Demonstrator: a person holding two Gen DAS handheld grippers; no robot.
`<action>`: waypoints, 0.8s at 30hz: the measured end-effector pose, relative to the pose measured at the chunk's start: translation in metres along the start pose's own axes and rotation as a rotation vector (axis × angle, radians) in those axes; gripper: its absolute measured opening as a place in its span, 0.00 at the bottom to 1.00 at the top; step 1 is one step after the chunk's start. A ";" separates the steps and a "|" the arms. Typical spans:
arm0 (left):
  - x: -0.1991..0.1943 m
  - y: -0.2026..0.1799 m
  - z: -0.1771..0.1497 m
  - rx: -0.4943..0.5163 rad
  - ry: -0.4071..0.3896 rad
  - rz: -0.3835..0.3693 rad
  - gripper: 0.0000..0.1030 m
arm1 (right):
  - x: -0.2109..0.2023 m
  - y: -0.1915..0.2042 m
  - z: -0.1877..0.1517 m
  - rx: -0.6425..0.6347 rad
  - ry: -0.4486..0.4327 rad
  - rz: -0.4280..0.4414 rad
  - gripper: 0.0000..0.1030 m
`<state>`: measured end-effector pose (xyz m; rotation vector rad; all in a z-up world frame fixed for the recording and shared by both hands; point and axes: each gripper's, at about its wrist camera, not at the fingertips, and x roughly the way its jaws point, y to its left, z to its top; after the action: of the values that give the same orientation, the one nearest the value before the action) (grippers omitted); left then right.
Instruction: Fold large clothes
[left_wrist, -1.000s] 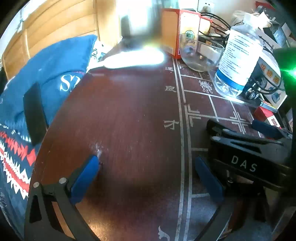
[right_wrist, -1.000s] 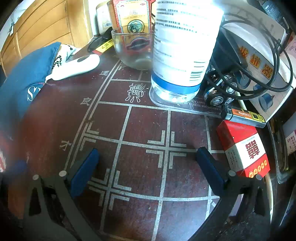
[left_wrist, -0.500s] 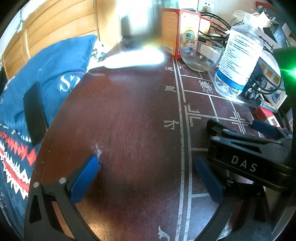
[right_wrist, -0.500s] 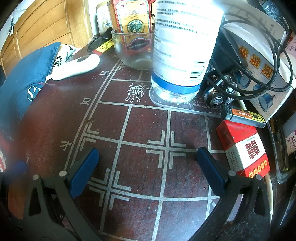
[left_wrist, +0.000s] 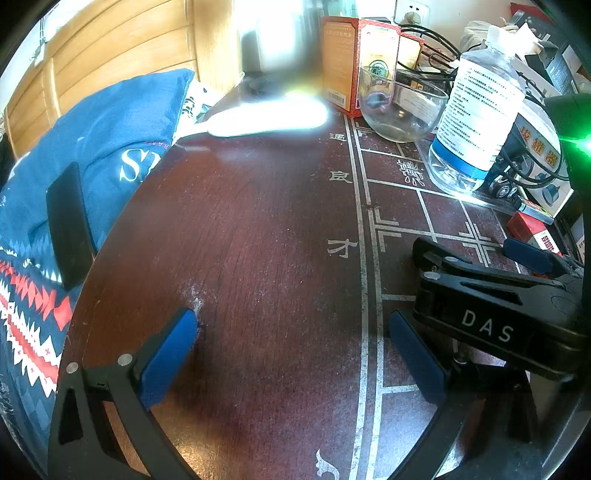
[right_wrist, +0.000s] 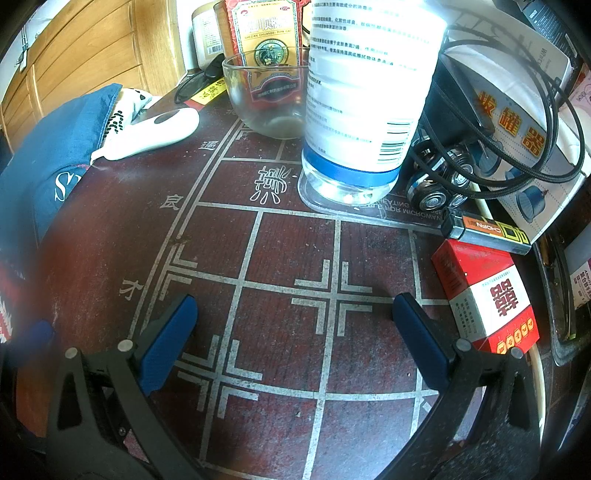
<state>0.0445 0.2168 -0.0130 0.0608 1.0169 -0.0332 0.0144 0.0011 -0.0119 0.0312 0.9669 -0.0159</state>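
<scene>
Both grippers, L (left_wrist: 291, 354) & R (right_wrist: 295, 339), hovered over desk (left_wrist: 258, 240) w/ jaws wide, empty; blue garment (left_wrist: 92, 147) at 9 o'clock.

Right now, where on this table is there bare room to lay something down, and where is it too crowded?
Bare: the dark wood table between the blue garment and the board lines, plus the grid squares ahead of the open right gripper. Crowded: the far edge, with glass bowl, plastic bottle, cables and red box.
</scene>
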 end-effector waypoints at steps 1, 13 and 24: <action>-0.001 0.001 -0.001 0.000 0.000 0.000 1.00 | 0.000 0.000 0.000 0.000 0.000 0.000 1.00; 0.000 0.000 0.000 -0.001 0.001 0.001 1.00 | 0.001 0.000 0.001 0.000 0.000 0.000 1.00; 0.000 0.000 0.000 -0.002 0.001 0.001 1.00 | 0.000 0.000 0.000 0.000 0.000 0.000 1.00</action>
<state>0.0444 0.2166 -0.0130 0.0599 1.0176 -0.0314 0.0145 0.0010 -0.0119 0.0312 0.9670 -0.0158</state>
